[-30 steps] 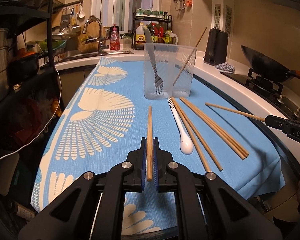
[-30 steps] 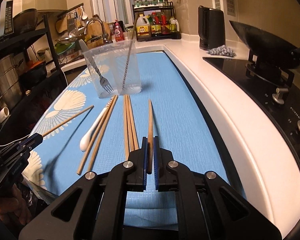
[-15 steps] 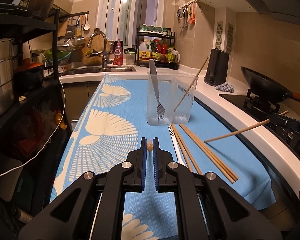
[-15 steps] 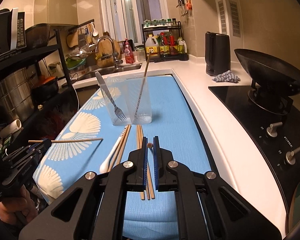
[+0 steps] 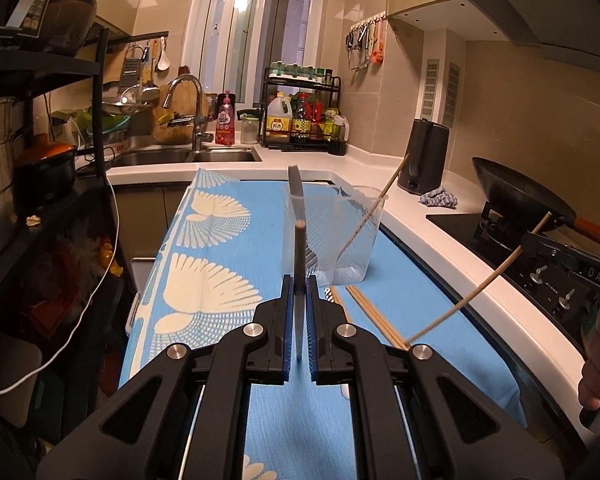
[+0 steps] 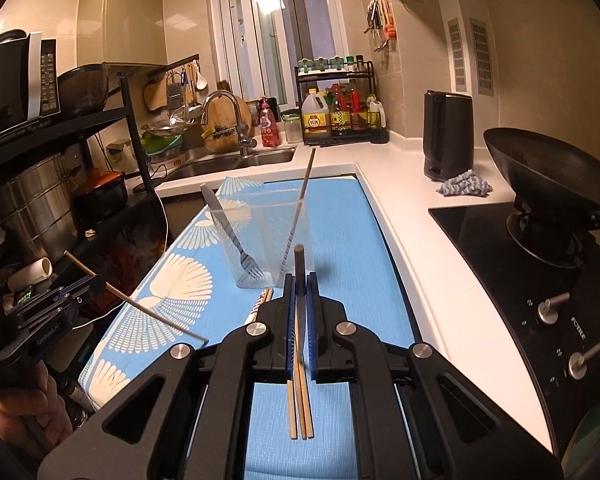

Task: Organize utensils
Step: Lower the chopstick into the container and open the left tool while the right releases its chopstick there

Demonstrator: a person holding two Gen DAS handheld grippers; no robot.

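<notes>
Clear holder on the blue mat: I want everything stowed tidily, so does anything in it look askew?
Somewhat: in the clear holder the fork stands tines down and leans left, and a single chopstick slants out over the rim.

Two black hand-held grippers.
Left gripper (image 5: 299,292) and right gripper (image 6: 299,292): blue inner pads, silver round screws, angular black arms.

My jaw pads (image 5: 287,322) were blue on black arms. The cloth (image 5: 228,256) below was sky blue with cream fan shapes, the chopsticks (image 6: 299,412) pale wood, the container (image 6: 260,240) clear, the wok (image 6: 548,176) black.
</notes>
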